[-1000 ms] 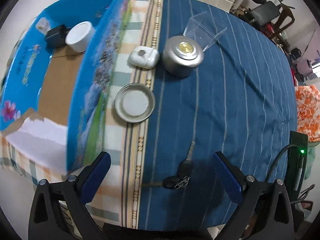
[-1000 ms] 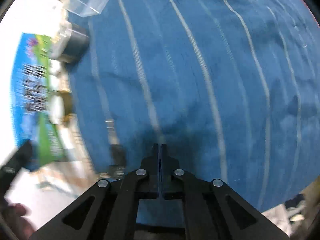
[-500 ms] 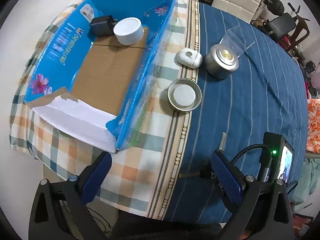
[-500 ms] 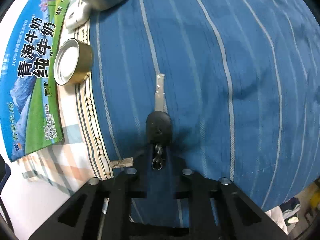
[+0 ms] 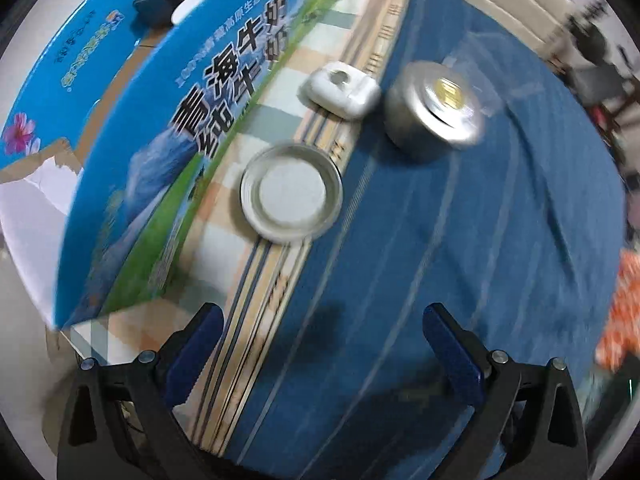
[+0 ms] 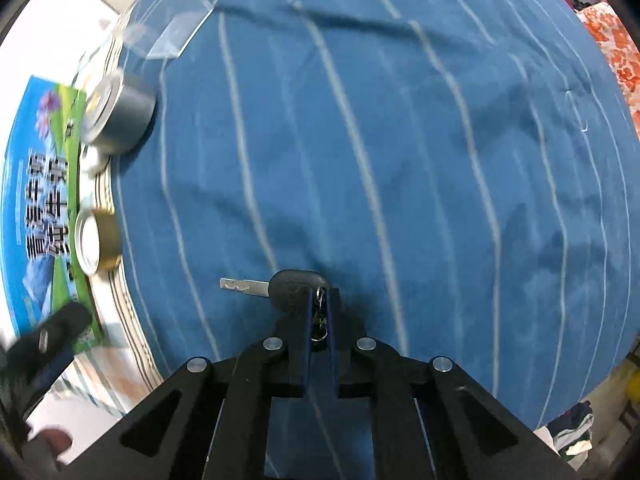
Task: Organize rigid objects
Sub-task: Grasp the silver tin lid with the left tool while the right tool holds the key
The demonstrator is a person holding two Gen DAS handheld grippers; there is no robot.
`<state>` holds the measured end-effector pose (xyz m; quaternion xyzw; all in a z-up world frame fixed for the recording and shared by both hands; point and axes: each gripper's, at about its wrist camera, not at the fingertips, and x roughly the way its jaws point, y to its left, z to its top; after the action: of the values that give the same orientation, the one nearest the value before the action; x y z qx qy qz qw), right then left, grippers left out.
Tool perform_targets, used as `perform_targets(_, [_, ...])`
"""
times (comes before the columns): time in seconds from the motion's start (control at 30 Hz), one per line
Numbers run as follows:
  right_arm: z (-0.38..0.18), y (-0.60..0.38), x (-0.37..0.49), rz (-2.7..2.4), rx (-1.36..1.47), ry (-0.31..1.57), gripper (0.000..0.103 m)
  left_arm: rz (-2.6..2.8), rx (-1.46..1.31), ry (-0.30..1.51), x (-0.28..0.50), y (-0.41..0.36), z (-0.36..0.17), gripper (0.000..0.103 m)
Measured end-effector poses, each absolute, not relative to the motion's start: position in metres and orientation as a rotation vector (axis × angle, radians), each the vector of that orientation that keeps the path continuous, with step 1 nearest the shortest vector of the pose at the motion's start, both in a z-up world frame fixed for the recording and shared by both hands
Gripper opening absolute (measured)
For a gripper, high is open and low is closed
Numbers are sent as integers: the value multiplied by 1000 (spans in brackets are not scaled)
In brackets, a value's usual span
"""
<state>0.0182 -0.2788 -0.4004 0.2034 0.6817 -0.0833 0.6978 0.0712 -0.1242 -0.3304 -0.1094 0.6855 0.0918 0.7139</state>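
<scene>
Two grippers are in my feeds. On the right gripper [image 6: 319,312] I see the jaws pinched together on the key ring [image 6: 319,322] of a car key [image 6: 276,289]; the key's black head sits just ahead of the fingertips, touching the left one. Its long axis runs crosswise to my fingers, blade pointing off to my left toward the small gold tin [image 6: 96,242]. Ahead and to my right I have open striped blue cloth [image 6: 400,160] all the way to the table's edge.

On the left gripper [image 5: 320,344] the blue pads [image 5: 452,356] stand wide apart with only cloth between them, gripping nothing. Ahead of it lies a round silver lid [image 5: 291,197], farther on a white earbud case [image 5: 340,89] and a silver canister [image 5: 434,109]. To its left the blue carton [image 5: 132,168] wall rises close, crowding that side; my free room is on the right.
</scene>
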Motion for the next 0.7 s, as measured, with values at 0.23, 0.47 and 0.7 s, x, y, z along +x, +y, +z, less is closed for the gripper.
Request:
perform_targets(0.23, [-392, -312, 13, -186, 482, 1508, 7, 404, -273, 1565, 103, -115, -362, 102])
perform_targets(0.47, [-386, -377, 32, -186, 535, 1498, 7, 474, -310, 1637, 123, -96, -386, 102])
perform_targets(0.7, [-382, -406, 59, -176, 516, 1499, 7, 408, -301, 1611, 139, -89, -386, 62])
